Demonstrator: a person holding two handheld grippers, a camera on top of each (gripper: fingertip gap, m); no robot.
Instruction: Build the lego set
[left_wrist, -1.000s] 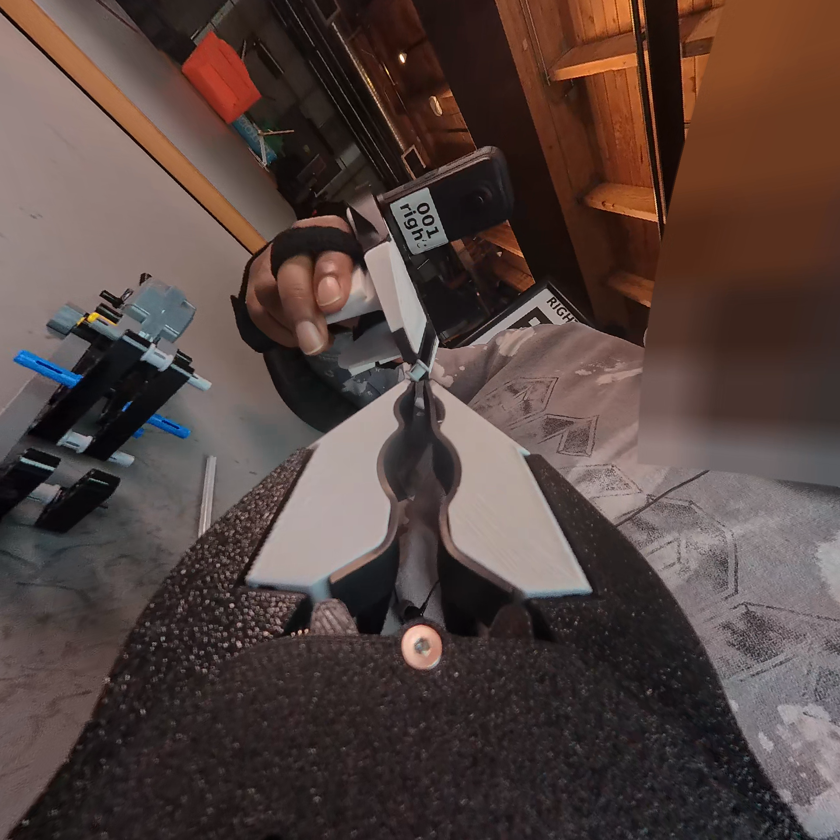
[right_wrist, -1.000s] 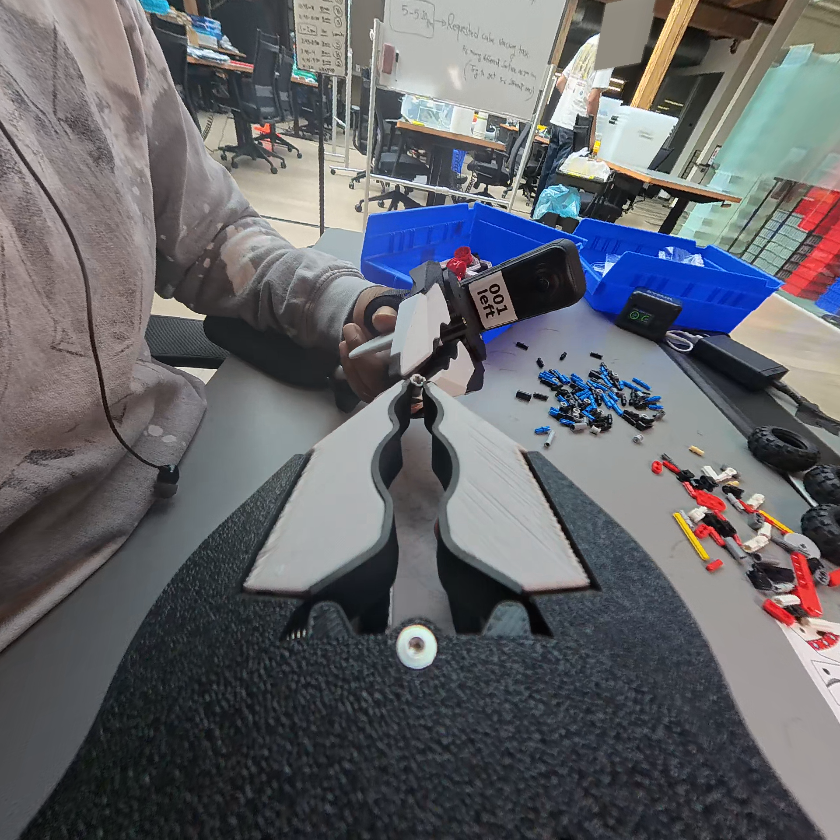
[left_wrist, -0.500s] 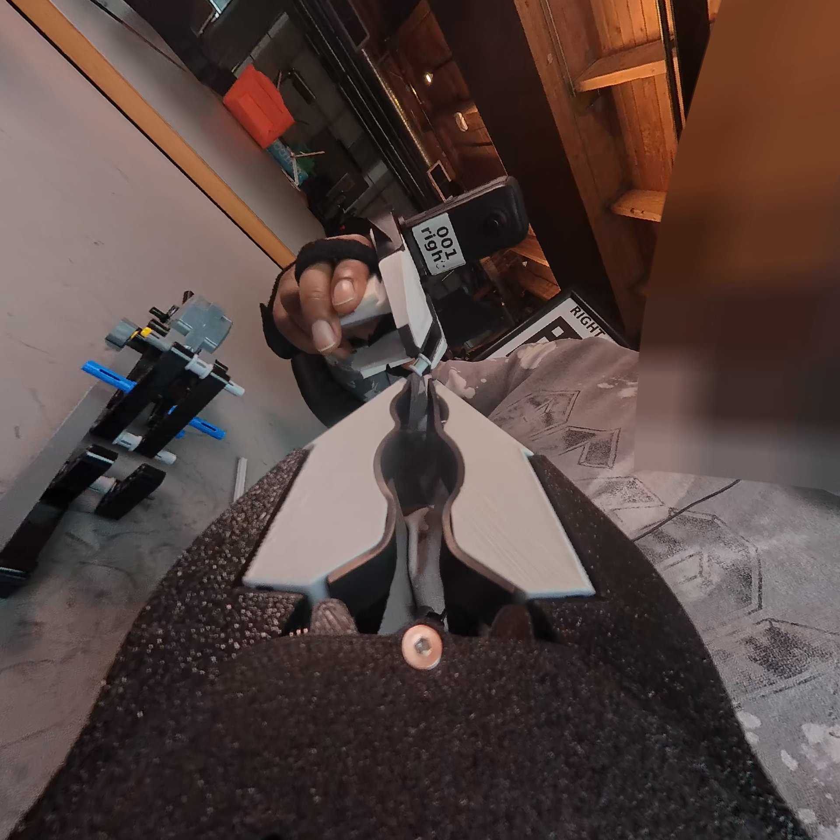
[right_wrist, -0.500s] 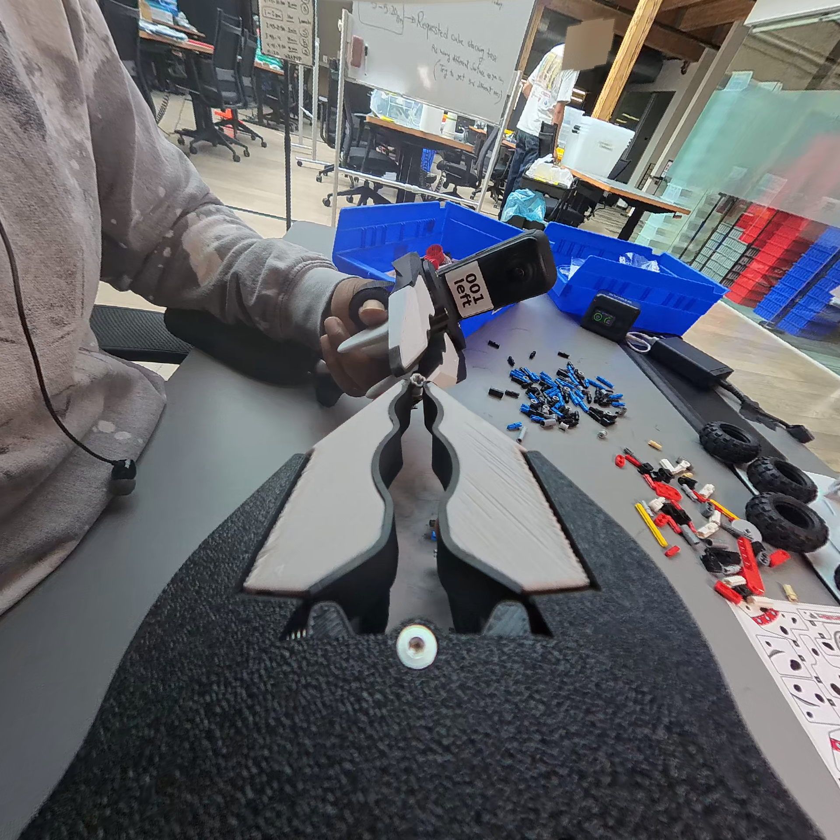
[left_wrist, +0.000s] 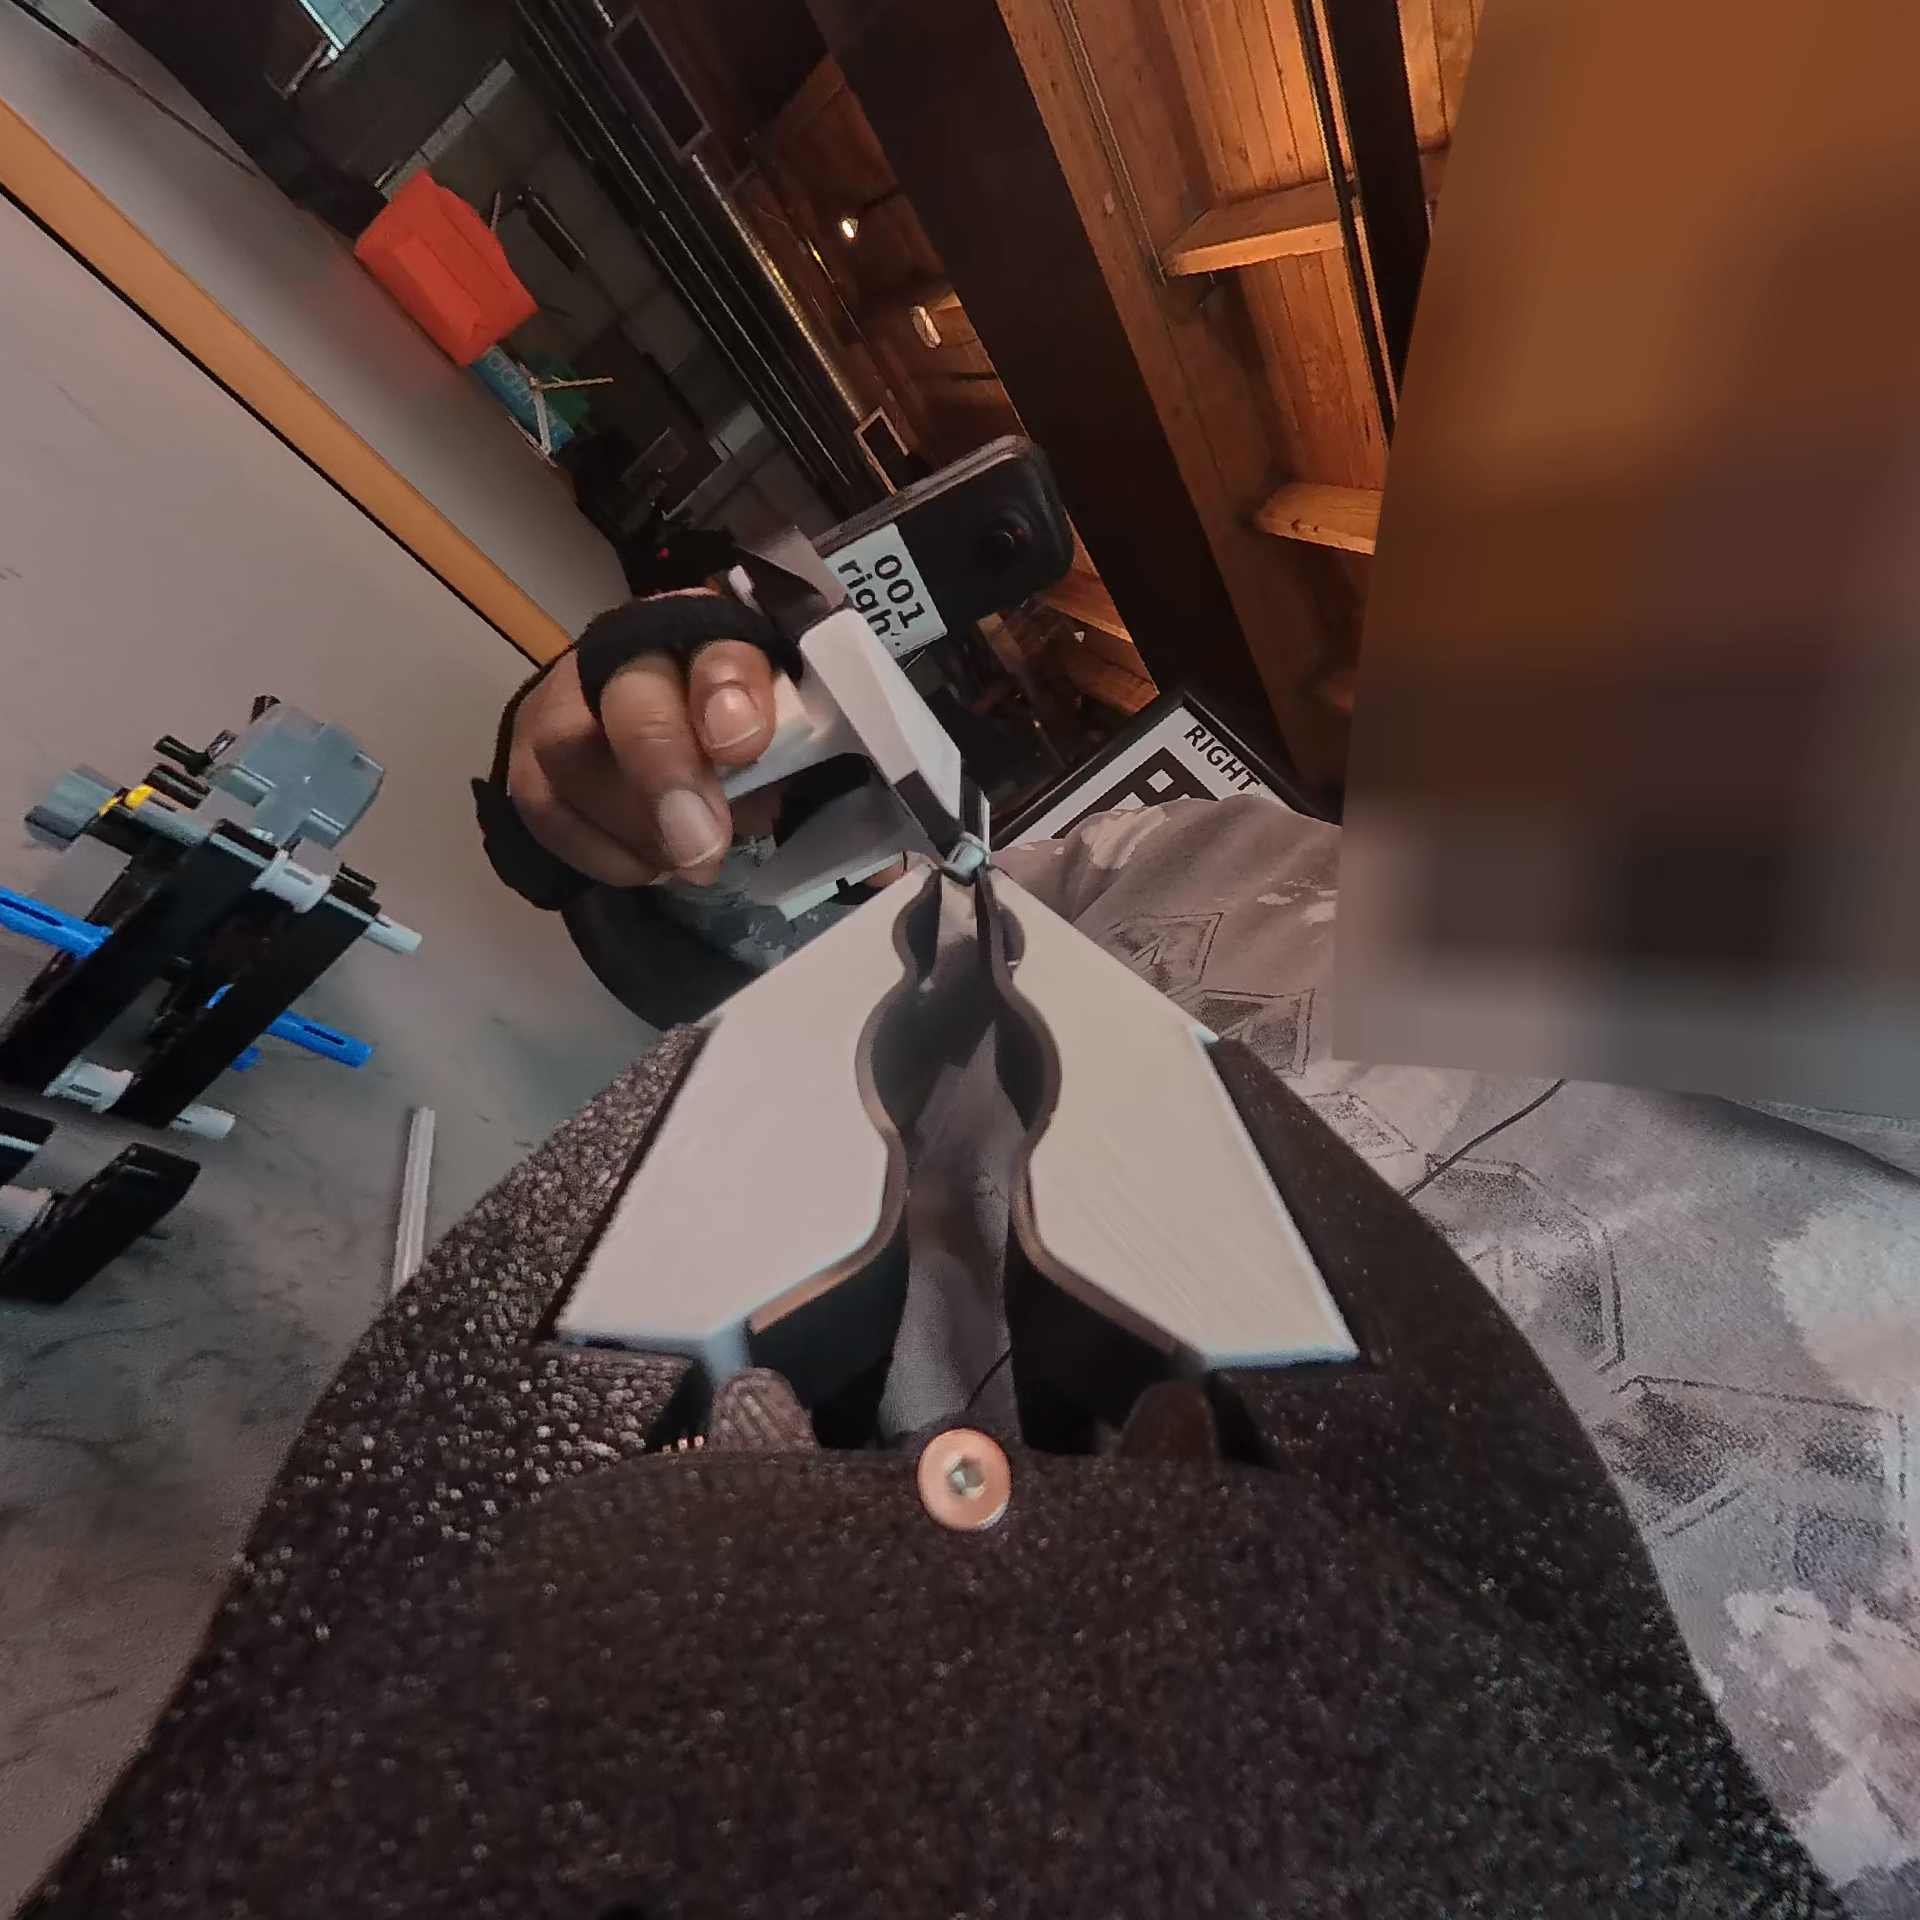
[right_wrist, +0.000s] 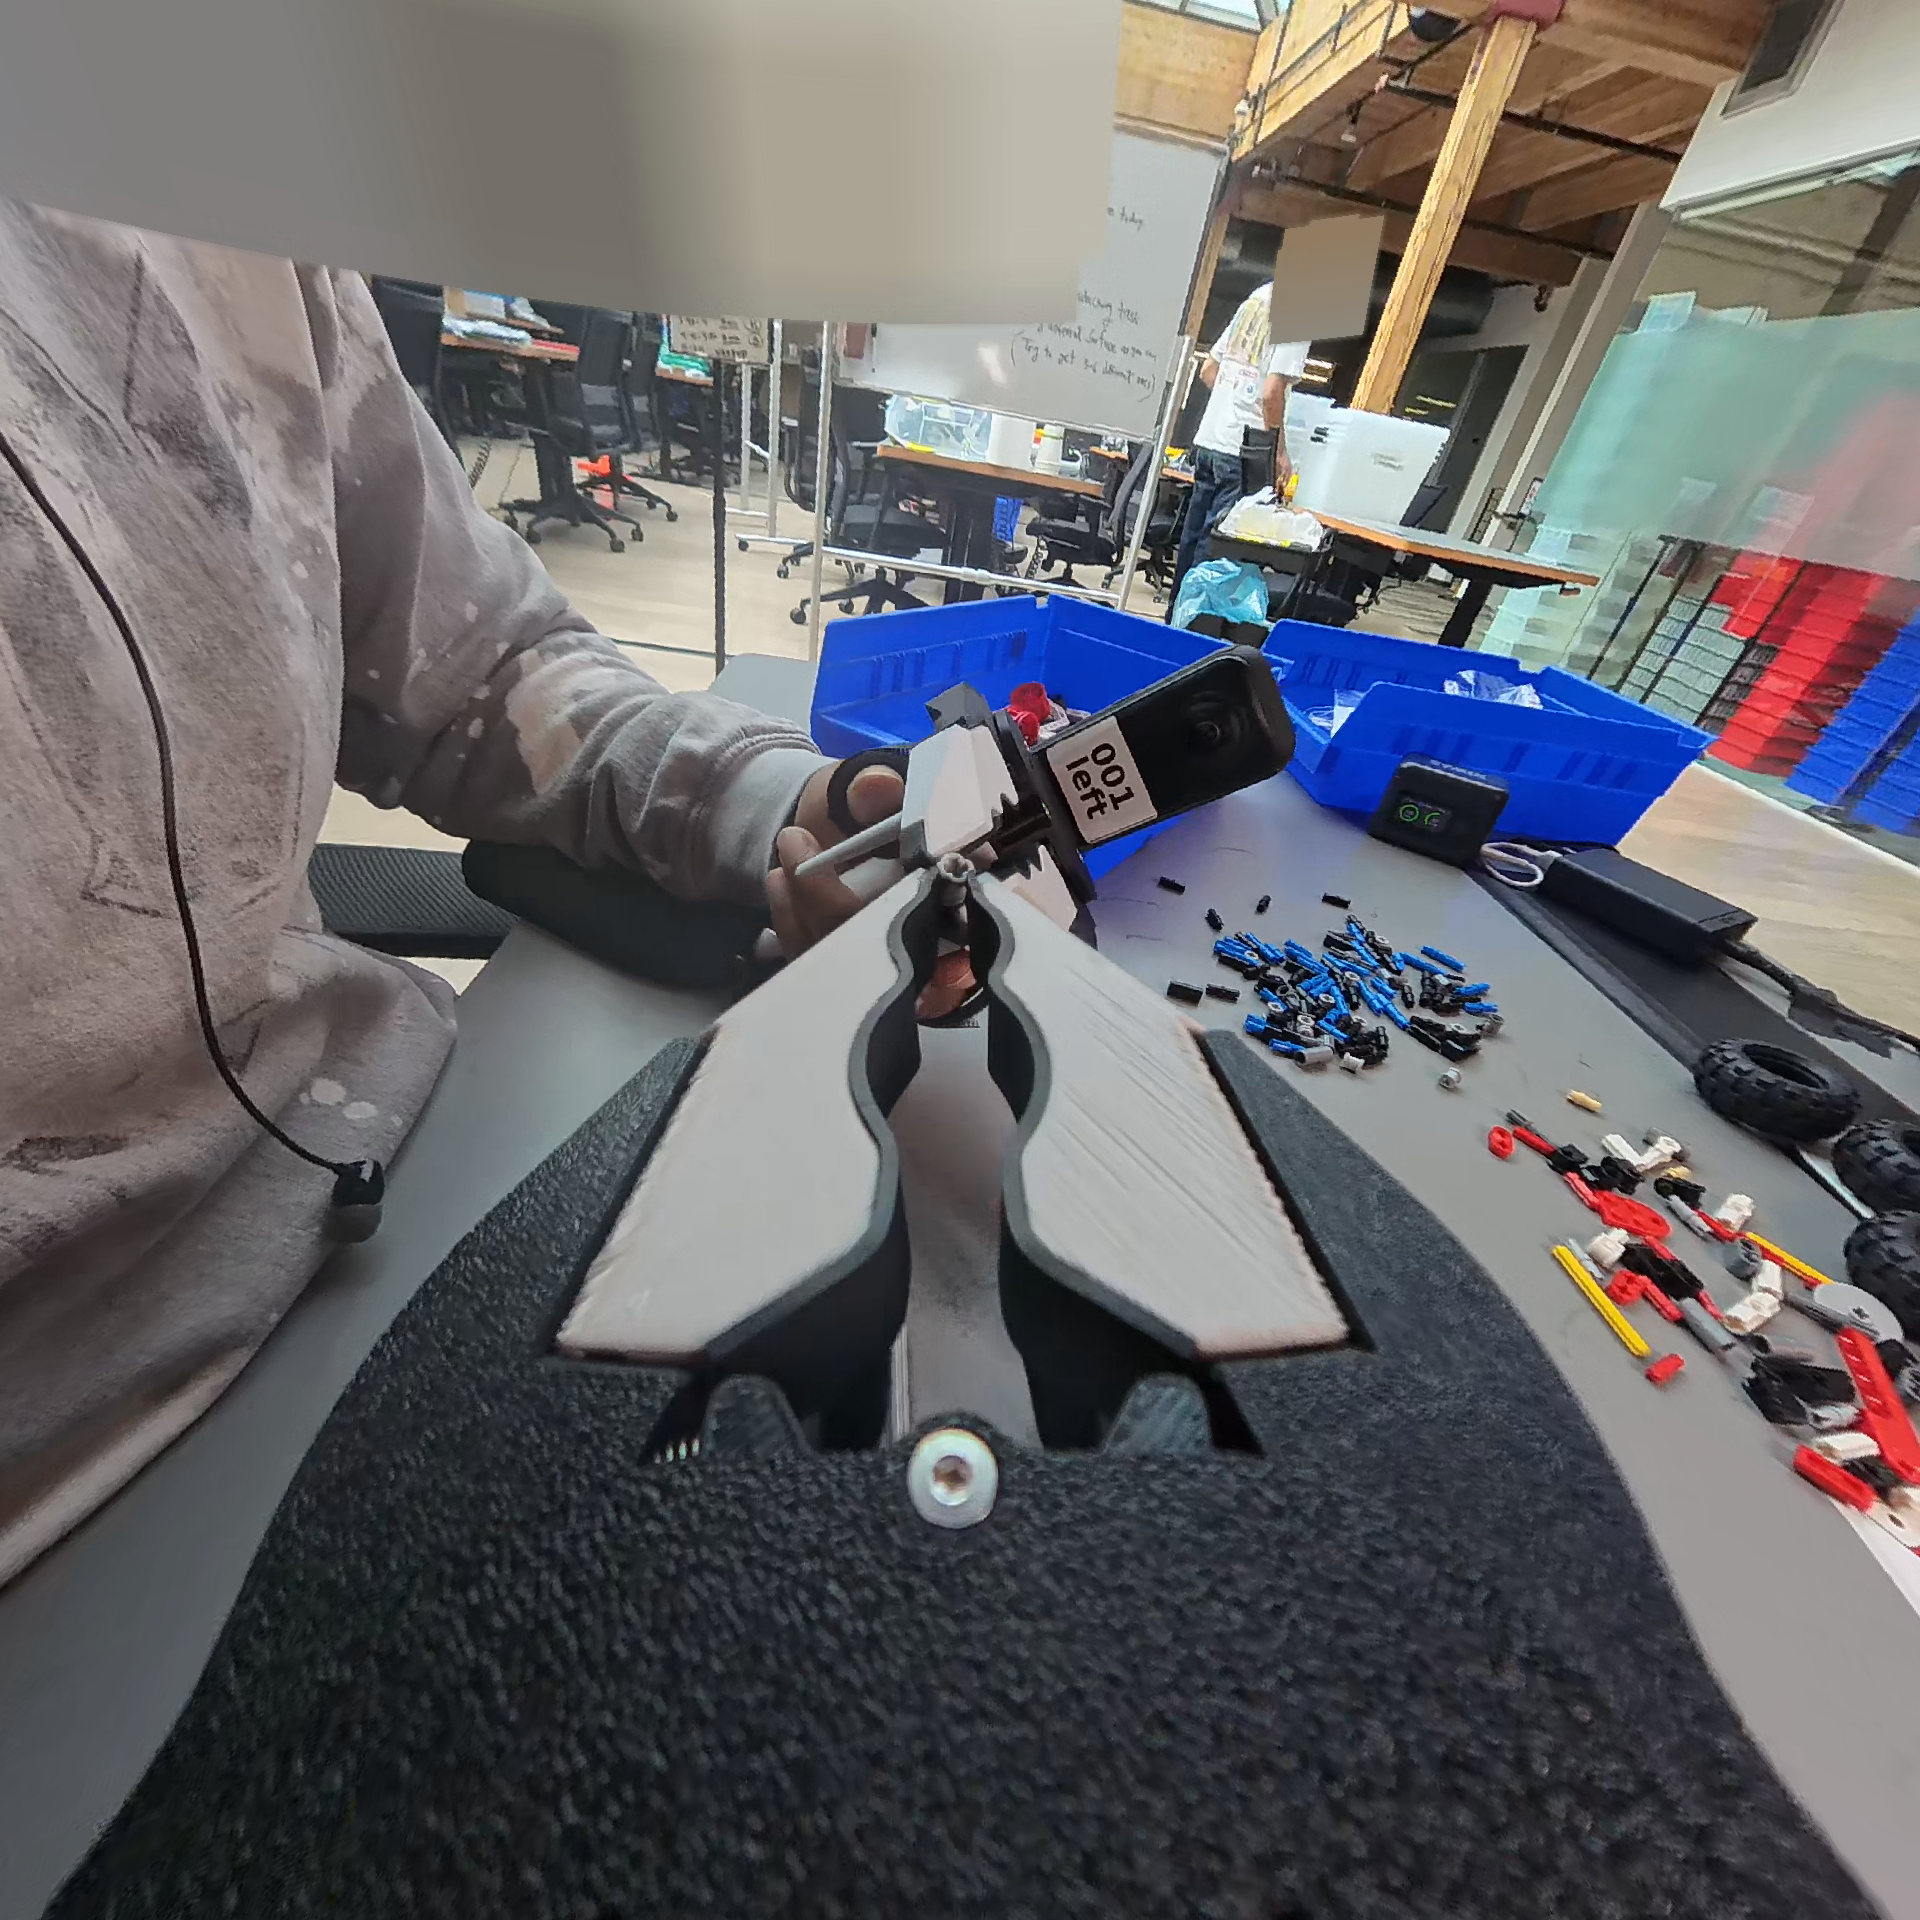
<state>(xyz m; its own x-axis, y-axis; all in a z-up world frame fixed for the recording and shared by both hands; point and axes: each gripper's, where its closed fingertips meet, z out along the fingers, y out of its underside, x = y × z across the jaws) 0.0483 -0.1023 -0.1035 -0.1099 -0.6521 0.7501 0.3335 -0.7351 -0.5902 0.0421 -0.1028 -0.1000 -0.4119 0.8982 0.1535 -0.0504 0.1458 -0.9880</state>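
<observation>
Both grippers are held up above the grey table (right_wrist: 1299, 1122), tip to tip. In the left wrist view my left gripper (left_wrist: 961, 878) is shut, and its tips meet a small grey lego piece (left_wrist: 966, 854). The right gripper (left_wrist: 951, 831) comes in from the far side, held by a hand (left_wrist: 634, 769). In the right wrist view my right gripper (right_wrist: 951, 878) is shut on the same small grey piece (right_wrist: 951, 864). The left gripper (right_wrist: 961, 847) touches that piece from behind. How far the piece reaches into either gripper is hidden.
A part-built black frame with blue pins (left_wrist: 208, 914) stands on the table, with a thin grey rod (left_wrist: 416, 1184) beside it. A heap of blue and black pins (right_wrist: 1340, 997), red, white and black parts (right_wrist: 1714, 1278), black tyres (right_wrist: 1777, 1091) and two blue bins (right_wrist: 987, 665) lie beyond. My left and right fingertips are right by each other. The thin grey rod (left_wrist: 416, 1184) is about equally far from each gripper, around 15 cm.
Both grippers stay shut and tip to tip on the small grey piece. The pair has shifted and tilted a little, so both views have swung slightly upward.
</observation>
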